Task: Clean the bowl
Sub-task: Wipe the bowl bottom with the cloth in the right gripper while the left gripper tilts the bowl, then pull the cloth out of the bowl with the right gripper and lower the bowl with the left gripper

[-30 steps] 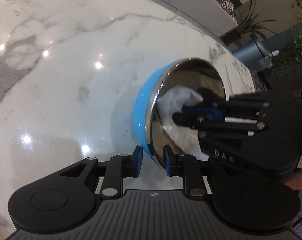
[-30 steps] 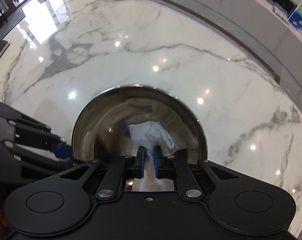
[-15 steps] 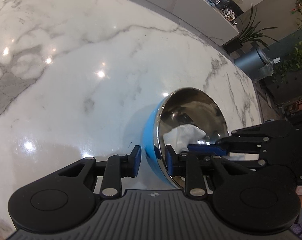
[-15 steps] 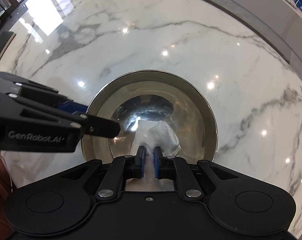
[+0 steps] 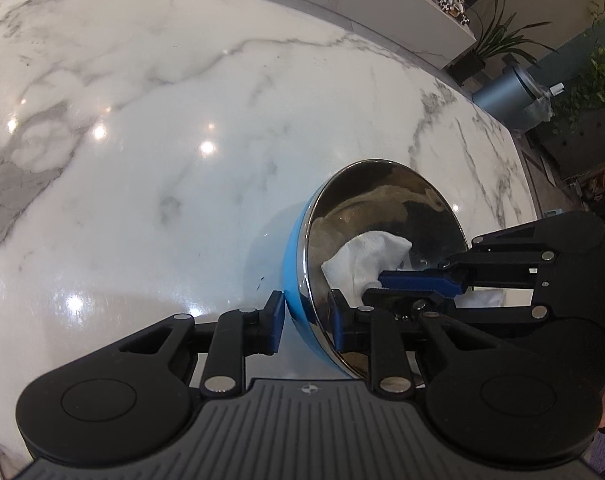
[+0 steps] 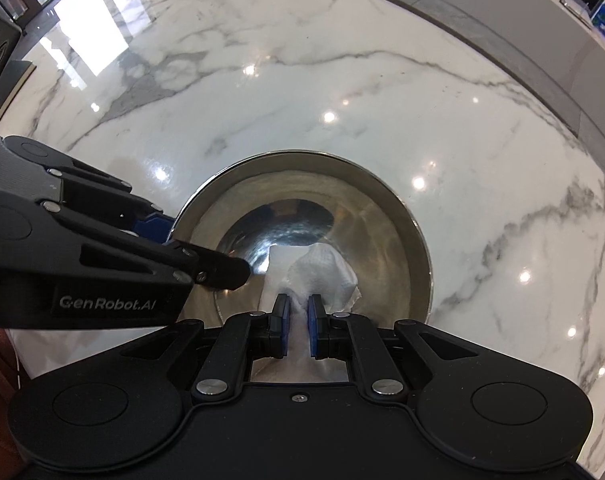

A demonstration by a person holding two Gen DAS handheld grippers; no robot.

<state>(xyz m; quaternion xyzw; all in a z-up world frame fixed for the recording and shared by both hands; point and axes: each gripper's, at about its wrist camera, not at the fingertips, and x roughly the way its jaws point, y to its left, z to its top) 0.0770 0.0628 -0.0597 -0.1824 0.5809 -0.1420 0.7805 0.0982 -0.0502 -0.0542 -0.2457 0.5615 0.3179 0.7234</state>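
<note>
The bowl [image 5: 376, 256] sat near the marble counter's [image 5: 150, 128] near-right edge, tipped so its mouth faced right; being round, it had no long axis. Wiping looked mid-way: the right gripper [image 6: 298, 326] pinched a white cloth [image 6: 322, 266] inside, while the left gripper [image 5: 304, 322] clamped the rim.

A bowl [image 5: 382, 240] sits on a marble countertop [image 5: 182, 120], its near wall between the left gripper's [image 5: 304, 322] fingers. Inside lies a cloth [image 6: 322, 268], pinched by the right gripper [image 6: 298, 330] entering from the bowl's right.
</note>
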